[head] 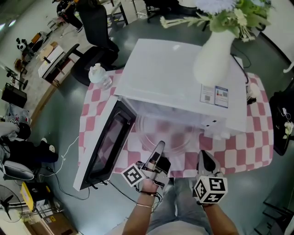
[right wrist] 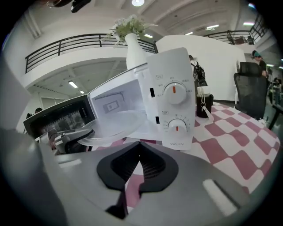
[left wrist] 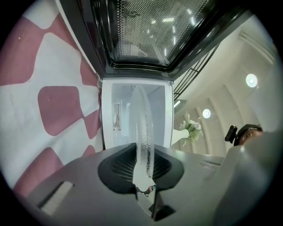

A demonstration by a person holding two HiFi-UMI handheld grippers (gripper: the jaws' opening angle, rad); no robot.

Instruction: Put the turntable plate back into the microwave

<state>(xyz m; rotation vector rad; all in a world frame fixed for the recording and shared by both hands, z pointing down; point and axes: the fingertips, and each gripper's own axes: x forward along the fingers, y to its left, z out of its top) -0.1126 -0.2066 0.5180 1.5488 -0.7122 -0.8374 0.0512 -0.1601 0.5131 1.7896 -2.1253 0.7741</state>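
**Turntable plate at the microwave's mouth, left tongs have it**

Closest to me, my left tongs (head: 159, 149) are clamped narrow on the near rim of the glass turntable plate (head: 167, 133). The plate sticks straight out ahead of them, lying about level. My right tongs (right wrist: 140, 152) are pinched fully together with nothing in them. They sit just to the right of the plate, not touching it.

Past the tongs, the plate's far part reaches into the open front of the white microwave (head: 183, 73). I can't tell if it's resting on the cavity floor. The door (head: 103, 147) is swung out to the left. Everything sits on the table (head: 257, 147), covered in pink-and-white checks. Further back, a white vase (head: 216, 50) of flowers (head: 229, 13) stands on top of the microwave.
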